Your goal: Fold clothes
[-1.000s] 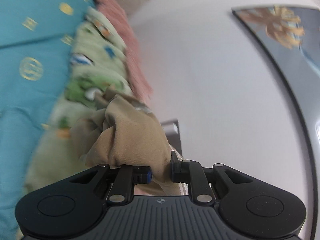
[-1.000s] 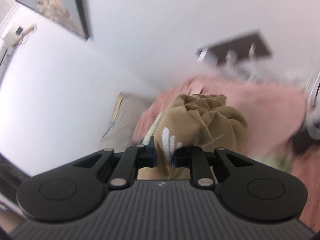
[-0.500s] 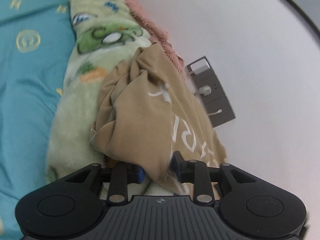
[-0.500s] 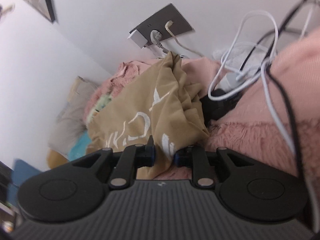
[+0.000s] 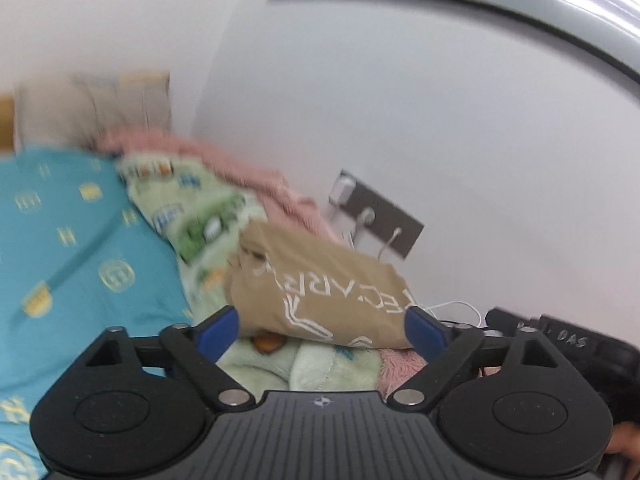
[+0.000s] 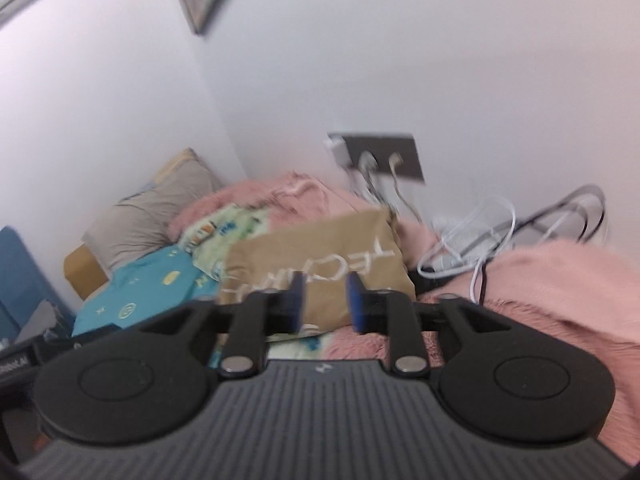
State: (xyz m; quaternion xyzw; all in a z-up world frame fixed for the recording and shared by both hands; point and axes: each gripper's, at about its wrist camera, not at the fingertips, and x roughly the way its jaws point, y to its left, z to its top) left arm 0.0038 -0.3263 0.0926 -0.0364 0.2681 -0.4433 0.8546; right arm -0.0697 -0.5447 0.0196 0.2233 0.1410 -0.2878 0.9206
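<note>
Tan garment point(image 5: 320, 292) ahead of the left tongs point(image 5: 320, 332): white lettering, upside down and only partly legible. Black device point(image 5: 576, 340) right of them: "DAS".

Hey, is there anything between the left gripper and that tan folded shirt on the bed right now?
Nothing visible. The left gripper has its jaws wide open right in front of the tan shirt, which lies on the green blanket. The white cables sit off to the right.

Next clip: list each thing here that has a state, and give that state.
Tan shirt: folded, lying on the blankets, released.
Left gripper: jaws wide open, empty.
Right gripper: jaws open, empty.
Wall socket: plugs and cables inserted.
White cables: loosely tangled.
</note>
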